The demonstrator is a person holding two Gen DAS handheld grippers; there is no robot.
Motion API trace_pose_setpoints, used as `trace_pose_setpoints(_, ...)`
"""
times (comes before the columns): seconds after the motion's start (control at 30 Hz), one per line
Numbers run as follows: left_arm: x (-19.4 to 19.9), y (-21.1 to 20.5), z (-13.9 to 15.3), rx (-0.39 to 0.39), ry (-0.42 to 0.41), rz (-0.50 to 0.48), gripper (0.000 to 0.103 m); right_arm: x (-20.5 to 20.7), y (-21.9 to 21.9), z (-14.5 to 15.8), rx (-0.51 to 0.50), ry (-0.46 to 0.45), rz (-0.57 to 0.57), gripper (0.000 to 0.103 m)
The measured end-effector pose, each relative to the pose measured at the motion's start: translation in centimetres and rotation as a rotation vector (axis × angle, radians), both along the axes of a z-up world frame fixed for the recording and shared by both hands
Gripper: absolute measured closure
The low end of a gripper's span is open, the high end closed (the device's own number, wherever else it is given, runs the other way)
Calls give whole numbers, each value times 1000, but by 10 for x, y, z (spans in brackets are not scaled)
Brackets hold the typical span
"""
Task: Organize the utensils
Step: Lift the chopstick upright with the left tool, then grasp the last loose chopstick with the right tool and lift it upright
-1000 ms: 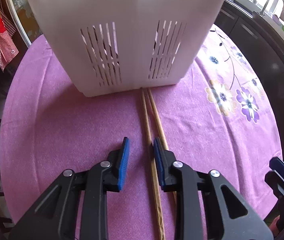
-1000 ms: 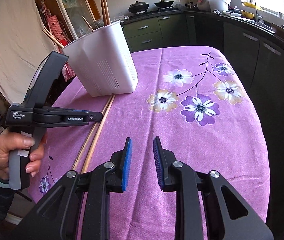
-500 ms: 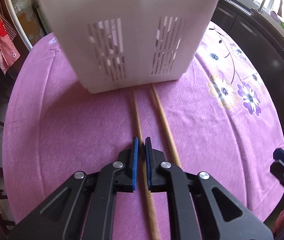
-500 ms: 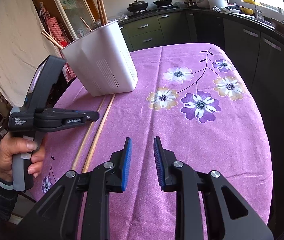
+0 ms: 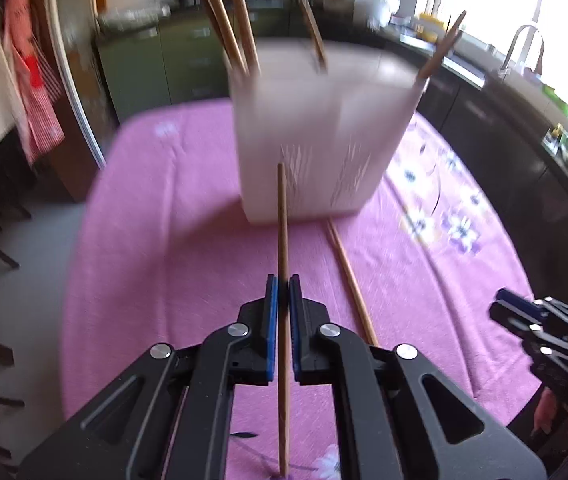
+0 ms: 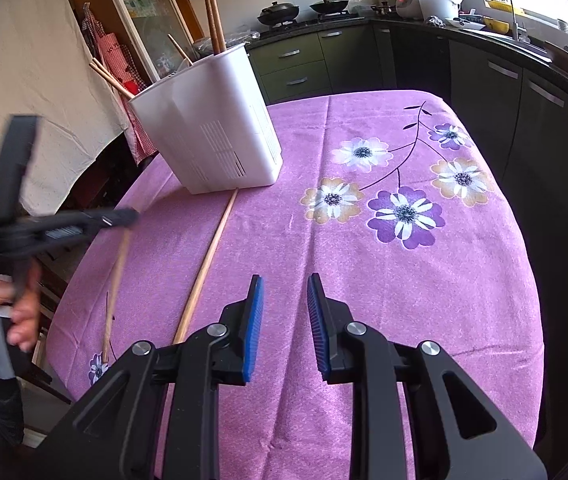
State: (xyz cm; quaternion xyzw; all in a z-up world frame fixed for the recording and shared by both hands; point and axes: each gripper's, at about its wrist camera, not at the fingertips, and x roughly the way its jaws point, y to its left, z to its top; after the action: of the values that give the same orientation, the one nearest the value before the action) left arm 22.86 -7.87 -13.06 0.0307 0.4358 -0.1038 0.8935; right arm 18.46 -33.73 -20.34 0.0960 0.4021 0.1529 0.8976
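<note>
Half a second ago the left gripper [image 5: 283,280] was clamped on a chopstick [image 5: 283,240] lying flat; now it has lifted it clear, the stick slanting ahead of the fingers toward the white utensil holder [image 5: 316,136]. The second chopstick [image 5: 350,276] stays on the cloth, just right of that tool. The right gripper [image 6: 283,284] hovers as before, jaws apart, gripping nothing. Beneath both lies a purple flowered tablecloth [image 6: 404,240]; dark kitchen cabinets [image 6: 484,76] lie beyond.

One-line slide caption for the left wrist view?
Left gripper clamps one chopstick before the white holder; another chopstick lies on the tablecloth.
</note>
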Motion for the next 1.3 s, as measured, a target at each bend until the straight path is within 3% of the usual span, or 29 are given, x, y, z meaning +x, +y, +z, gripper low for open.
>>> trace_pose_setpoints(0.27,-39,17,48,-2,-137,-1,97,0,9,2,-3,-1,18,77)
trace_pose_setpoints(0.53,-71,28,55,-3,-180,-22,97,11,33,0,-21,28,79,77)
trace_pose_setpoints(0.8,-87,41,52,-12,-203,-41,97,62,92,-10,-120,97,173,76)
trace_pose_setpoints(1.13,-88,47,52,-29,-205,-74,97,122,138,-35,-229,194,145,76)
trace_pose_setpoints(1.23,-86,48,52,-34,-204,-75,97,125,147,-35,-269,191,139,79)
trace_pose_setpoints(1.3,-86,49,51,-37,-204,-72,97,121,150,-34,-300,178,139,90)
